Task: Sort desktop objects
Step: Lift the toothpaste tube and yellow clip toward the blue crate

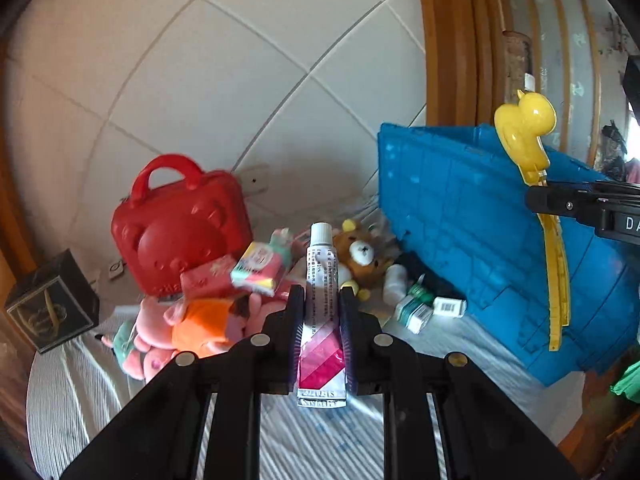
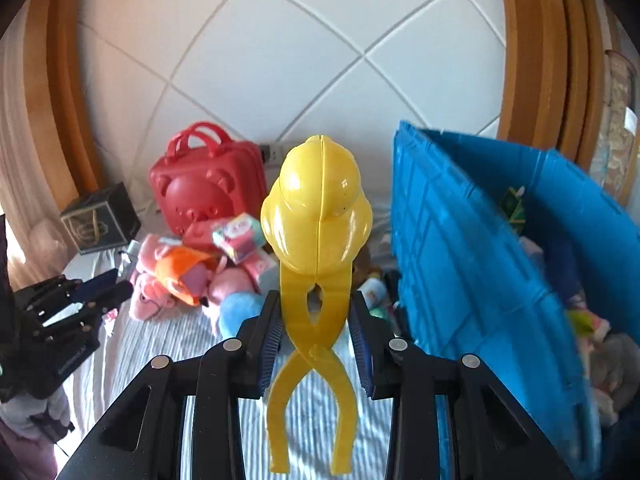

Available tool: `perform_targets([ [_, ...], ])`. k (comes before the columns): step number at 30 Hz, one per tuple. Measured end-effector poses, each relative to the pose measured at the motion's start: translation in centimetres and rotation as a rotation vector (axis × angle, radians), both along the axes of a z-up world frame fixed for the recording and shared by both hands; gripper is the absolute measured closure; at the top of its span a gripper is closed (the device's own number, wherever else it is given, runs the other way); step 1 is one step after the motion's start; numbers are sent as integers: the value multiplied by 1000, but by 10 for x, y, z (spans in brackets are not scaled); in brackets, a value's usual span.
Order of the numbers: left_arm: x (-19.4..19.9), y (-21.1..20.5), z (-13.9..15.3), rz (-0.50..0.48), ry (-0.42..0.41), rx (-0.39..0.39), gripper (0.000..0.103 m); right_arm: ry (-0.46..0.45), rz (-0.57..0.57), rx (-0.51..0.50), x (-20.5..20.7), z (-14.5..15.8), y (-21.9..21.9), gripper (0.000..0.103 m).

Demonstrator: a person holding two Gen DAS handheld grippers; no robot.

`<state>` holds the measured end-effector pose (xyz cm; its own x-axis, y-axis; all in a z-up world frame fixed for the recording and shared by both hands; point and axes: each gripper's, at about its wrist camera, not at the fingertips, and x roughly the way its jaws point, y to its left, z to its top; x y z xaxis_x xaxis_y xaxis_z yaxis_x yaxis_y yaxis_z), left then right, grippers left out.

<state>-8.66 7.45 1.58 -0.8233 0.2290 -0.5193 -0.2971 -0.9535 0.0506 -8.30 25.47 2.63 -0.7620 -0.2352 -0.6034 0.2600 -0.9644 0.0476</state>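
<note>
Here your left gripper (image 1: pixel 320 304) pinches a striped tube (image 1: pixel 321 312) between its fingers, raised above the toy pile (image 1: pixel 192 320); your right gripper (image 2: pixel 316 320) clamps the yellow duck tongs (image 2: pixel 318 216) beside the blue crate (image 2: pixel 472 248).

We see the left gripper (image 1: pixel 320 312) and the right gripper (image 2: pixel 316 332) built alike: black angular arms, round silver bolt heads (two on each arm), and dark blue ribbed pads (image 2: pixel 271 340) lining the fingers.
</note>
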Motion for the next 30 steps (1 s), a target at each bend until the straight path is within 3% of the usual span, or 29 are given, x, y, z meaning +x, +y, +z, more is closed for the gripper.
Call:
perform_targets([
  [10, -1, 144, 80, -214, 137, 48, 86, 222, -152, -14, 47, 107, 108, 70],
  [14, -1, 207, 92, -298, 133, 61, 86, 241, -251, 30, 51, 125, 163, 71],
  [19, -7, 283, 90, -401, 79, 22, 86, 160, -342, 91, 41, 104, 231, 71],
  [22, -11, 320, 82, -449, 26, -14, 86, 79, -374, 99, 27, 70, 260, 71],
  [30, -16, 365, 61, -477, -45, -102, 86, -64, -398, 162, 18, 11, 307, 71],
])
